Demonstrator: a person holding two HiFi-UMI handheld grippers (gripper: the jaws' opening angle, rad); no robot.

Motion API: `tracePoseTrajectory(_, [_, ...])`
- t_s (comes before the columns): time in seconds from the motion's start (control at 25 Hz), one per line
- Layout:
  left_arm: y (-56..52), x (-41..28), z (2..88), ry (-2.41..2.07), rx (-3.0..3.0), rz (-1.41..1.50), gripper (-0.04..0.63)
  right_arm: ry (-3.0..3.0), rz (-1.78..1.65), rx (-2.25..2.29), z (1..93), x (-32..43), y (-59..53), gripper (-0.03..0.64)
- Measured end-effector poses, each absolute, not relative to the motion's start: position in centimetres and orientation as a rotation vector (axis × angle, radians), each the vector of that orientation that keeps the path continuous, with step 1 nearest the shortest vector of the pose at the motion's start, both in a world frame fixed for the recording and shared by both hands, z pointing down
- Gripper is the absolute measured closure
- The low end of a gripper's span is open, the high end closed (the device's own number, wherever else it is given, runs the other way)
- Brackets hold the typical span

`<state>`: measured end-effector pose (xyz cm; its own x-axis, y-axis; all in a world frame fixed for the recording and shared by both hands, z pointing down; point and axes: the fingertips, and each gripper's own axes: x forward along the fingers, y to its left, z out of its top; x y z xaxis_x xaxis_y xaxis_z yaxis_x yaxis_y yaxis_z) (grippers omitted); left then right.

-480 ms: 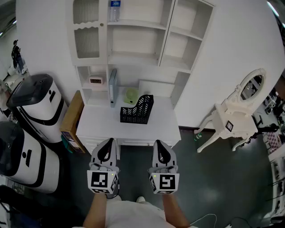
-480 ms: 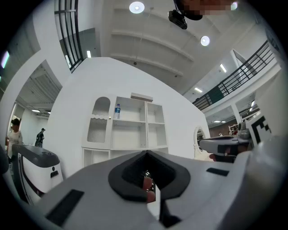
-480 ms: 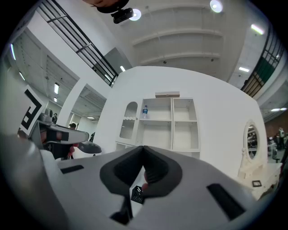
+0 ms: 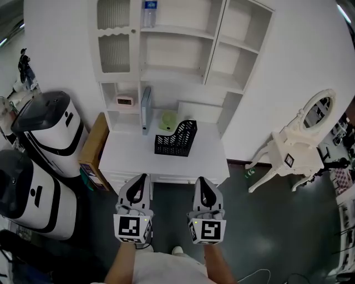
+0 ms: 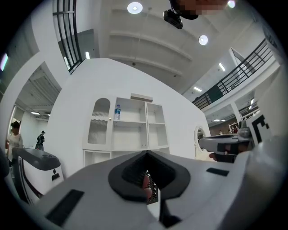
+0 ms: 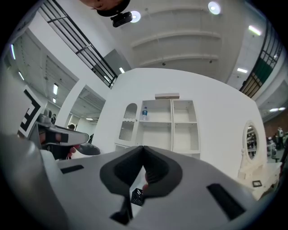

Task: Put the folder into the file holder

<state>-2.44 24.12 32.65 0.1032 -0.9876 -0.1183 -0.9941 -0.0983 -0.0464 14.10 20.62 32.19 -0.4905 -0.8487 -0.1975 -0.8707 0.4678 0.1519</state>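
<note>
The left gripper (image 4: pixel 138 187) and the right gripper (image 4: pixel 203 191) hang side by side in front of the white desk (image 4: pixel 166 162), over the dark floor, each held near level with its tips towards the furniture. Neither touches anything. In the left gripper view the two grey jaws of the left gripper (image 5: pixel 146 158) meet at their tips, closed with nothing clamped between them; only a sliver of black mesh shows through the gap lower down. The right gripper view shows the same for the right gripper (image 6: pixel 143 151): jaws pressed together at the tips, empty, with a small piece of the black file holder (image 6: pixel 136 196) visible below them. The folder (image 4: pixel 146 109), a slim blue-grey one, stands upright at the back of the desk against a divider of the white shelf unit (image 4: pixel 216 50), well apart from both grippers. The file holder (image 4: pixel 176 138), made of black mesh, sits on the desktop just to the right of the folder and in front of a pale green object (image 4: pixel 167 120). A small pink clock (image 4: pixel 125 101) occupies the cubby to the left of the folder, and a water bottle (image 4: pixel 150 11) stands on an upper shelf. A white chair (image 4: pixel 297 147) stands off to the right.
</note>
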Motion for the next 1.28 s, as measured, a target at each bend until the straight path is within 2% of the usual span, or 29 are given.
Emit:
tracePoseTrajectory(0.52, [21.8, -9.9, 33.8, 2.007, -2.279, 0.064, 0.597, 2.616, 0.321, -1.604, 33.9, 8.2, 17.7, 0.620])
tracePoseTrajectory(0.76, [17.8, -12.0, 35.1, 1.982, -2.311, 0.071, 0.598, 2.589, 0.306, -1.678, 33.9, 8.0, 14.5, 0.620])
tracePoseTrajectory(1.28, [1.8, -15.0, 36.4, 2.129, -2.192, 0.119, 0.597, 2.603, 0.320, -1.613, 35.2, 8.7, -2.7, 0.620])
